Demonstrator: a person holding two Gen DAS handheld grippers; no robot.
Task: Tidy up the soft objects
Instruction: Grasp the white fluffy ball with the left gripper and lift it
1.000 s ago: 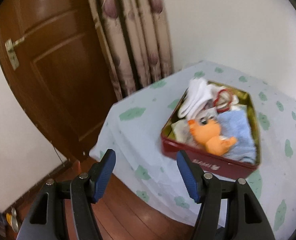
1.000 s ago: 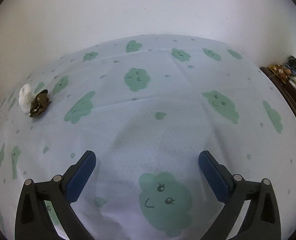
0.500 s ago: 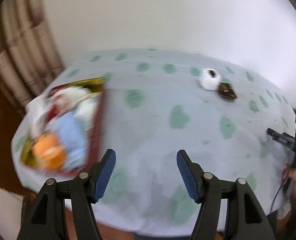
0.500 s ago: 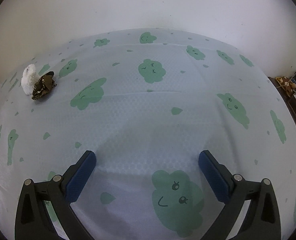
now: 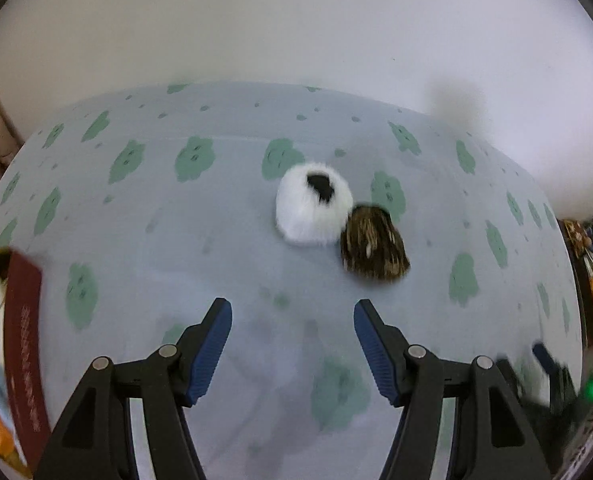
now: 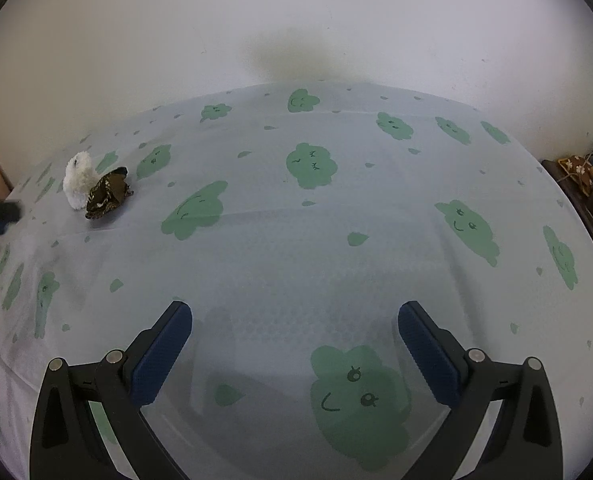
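White fluffy toy (image 5: 311,208) lies beyond left hand-held gripper (image 5: 292,320), jaws apart, empty.

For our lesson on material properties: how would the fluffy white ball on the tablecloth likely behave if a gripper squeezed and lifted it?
The fluffy white ball looks long-furred, so it would probably compress and feel light. Its rounded shape suggests it may roll if nudged, perhaps against the brown patterned cloth touching it.

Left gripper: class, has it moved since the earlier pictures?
Yes. The left gripper swung away from the red tin toward the white fluffy toy.
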